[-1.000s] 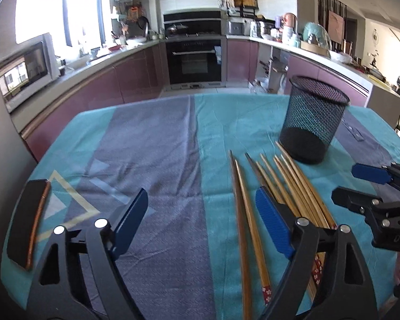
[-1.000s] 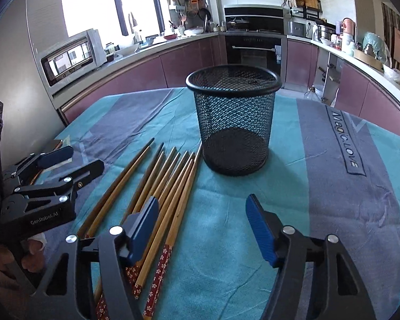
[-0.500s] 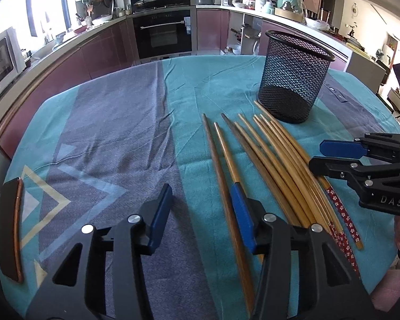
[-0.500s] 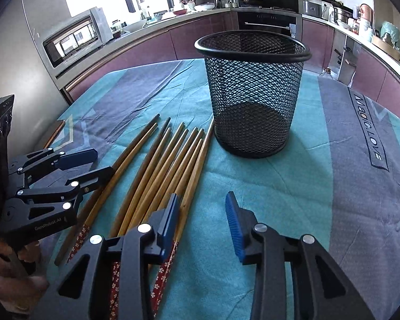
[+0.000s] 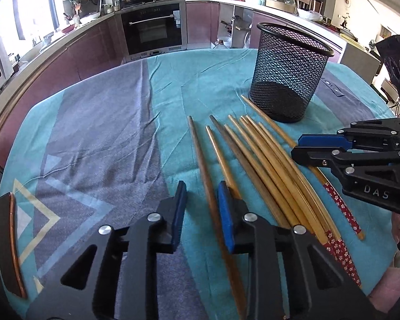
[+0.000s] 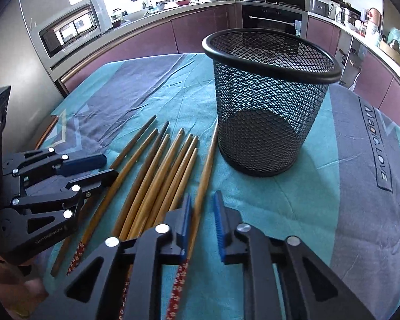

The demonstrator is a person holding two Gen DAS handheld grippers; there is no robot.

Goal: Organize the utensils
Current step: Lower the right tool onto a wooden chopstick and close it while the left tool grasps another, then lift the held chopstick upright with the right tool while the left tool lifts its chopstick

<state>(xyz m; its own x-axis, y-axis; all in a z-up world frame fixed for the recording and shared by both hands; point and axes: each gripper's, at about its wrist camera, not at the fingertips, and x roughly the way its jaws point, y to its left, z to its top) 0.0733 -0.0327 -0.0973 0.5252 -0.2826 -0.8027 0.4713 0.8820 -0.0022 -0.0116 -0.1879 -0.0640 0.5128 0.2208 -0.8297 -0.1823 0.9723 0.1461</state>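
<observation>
From the left wrist view, my left tool (image 5: 202, 202) hangs low over the worktop (image 5: 106, 138) with its blue pads (image 5: 180, 208) spread a little, pinching nothing. A dark chopstick (image 5: 204, 170) runs between them, its long axis from 6 toward 12 o'clock, thin tip pointing away from me. The other chopsticks (image 5: 266, 165) lie fanned to its right, tips aimed at about 11 o'clock, flowered red ends toward 5 o'clock. The mesh basket (image 5: 288, 77) stands upright at 1 o'clock, just beyond the tips. At 3 o'clock the right tool (image 5: 296, 149) reaches in over the outermost sticks, seen side-on. From the right wrist view, that right tool (image 6: 202, 208) has its pads narrowly spread, and a single chopstick (image 6: 206, 165) lies in the gap; whether either pad touches it I cannot tell. Its tip points to 12 o'clock, close beside the mesh basket's (image 6: 269, 101) base at 1 o'clock. The remaining chopsticks (image 6: 157, 176) lie at 10 to 11 o'clock, leaning toward 1 o'clock. The left tool (image 6: 109, 165) sits at 9 o'clock over the leftmost sticks.
</observation>
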